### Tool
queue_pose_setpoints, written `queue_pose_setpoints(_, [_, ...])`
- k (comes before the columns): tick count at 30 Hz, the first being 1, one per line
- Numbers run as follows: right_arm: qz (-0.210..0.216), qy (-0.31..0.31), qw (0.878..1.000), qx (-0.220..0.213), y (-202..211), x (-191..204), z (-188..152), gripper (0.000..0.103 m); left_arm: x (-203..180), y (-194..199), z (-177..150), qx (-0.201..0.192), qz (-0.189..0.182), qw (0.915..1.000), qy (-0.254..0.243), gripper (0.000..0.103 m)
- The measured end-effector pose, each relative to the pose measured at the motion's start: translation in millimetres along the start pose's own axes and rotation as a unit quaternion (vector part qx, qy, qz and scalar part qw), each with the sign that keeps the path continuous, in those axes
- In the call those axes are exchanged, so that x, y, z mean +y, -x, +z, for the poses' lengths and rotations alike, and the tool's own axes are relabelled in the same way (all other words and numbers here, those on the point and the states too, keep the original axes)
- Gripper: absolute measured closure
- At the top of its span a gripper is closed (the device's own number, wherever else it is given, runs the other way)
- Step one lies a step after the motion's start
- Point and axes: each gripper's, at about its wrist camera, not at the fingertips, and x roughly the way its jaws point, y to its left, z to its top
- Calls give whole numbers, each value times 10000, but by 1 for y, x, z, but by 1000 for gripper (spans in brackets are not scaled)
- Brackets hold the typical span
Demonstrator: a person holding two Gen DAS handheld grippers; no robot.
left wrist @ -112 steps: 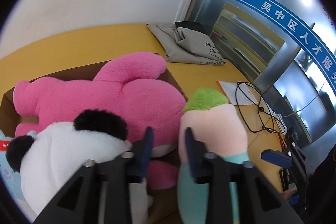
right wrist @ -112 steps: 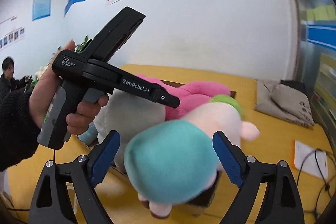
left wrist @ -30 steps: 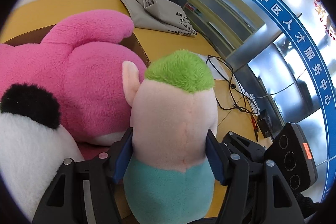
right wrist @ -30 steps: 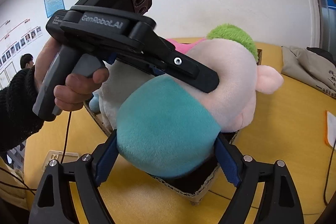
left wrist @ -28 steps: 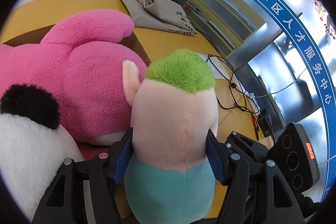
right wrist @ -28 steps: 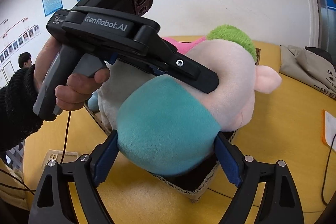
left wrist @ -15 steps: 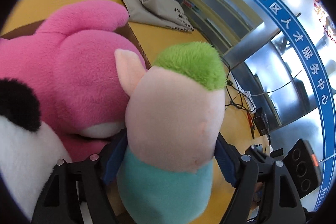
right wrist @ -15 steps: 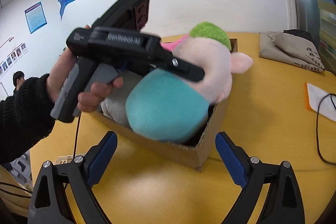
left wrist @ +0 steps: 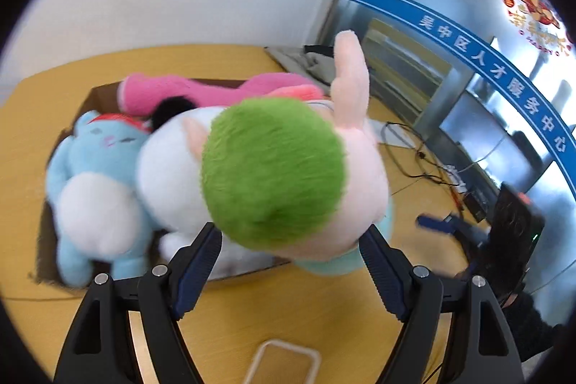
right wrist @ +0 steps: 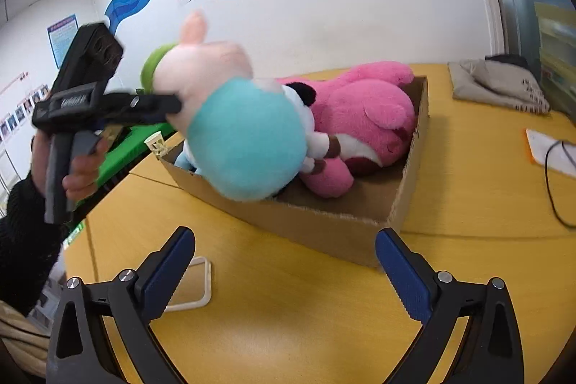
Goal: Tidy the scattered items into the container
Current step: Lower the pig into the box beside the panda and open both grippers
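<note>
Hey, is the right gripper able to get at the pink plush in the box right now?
Probably yes. The right gripper, its jaws opening and empty, faces the pink plush over the cardboard box's low wall; the green-haired doll hangs off to one side.

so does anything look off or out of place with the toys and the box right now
Yes: the green-haired plush hangs over the box's near edge instead of lying inside, gripped at the head by the left gripper. The other toys lie in the box.
</note>
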Motion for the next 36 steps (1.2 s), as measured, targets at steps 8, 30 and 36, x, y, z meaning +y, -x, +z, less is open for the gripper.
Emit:
queue_pose_setpoints(8, [176, 472, 9983, -277, -45, 43, 50, 1, 32, -18, 4, -22, -818, 9959, 378, 18])
queue_pose_setpoints(30, [-1020, 157, 9941, 345, -53, 10, 66, 30, -58, -64, 80, -493, -849, 9929, -669, 18])
queue_pose_setpoints(36, [-1095, -157, 9921, 599, -67, -3, 66, 29, -60, -143, 100, 321, -243, 9972, -637, 19])
